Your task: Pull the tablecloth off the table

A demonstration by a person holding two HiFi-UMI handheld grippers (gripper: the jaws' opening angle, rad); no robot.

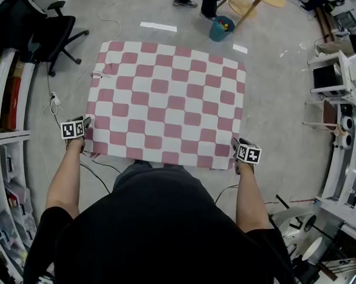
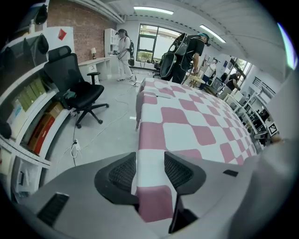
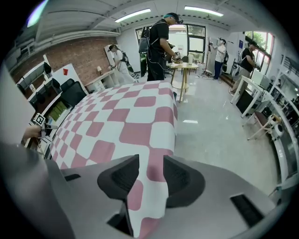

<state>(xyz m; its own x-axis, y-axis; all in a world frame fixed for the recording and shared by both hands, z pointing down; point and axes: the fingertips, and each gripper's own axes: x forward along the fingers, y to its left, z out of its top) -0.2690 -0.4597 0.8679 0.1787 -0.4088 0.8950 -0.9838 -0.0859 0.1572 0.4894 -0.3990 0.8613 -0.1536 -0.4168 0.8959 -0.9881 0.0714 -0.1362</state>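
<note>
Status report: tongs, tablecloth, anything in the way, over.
Left tongs open, right tongs open, each straddling a near corner. Pink-and-white checked tablecloth spread flat, not yet pulled. Nothing on it.

A black office chair (image 1: 59, 33) stands on the grey floor (image 1: 273, 113), near the curved shelving (image 1: 7, 148) along its left edge. A white power strip (image 1: 54, 101) lies on the floor beside the shelving. A teal bucket (image 1: 220, 28) sits beside a round wooden table (image 1: 258, 1) at the far edge. A person (image 3: 161, 39) stands at that table. White racks (image 1: 344, 110) line the floor's right edge.
</note>
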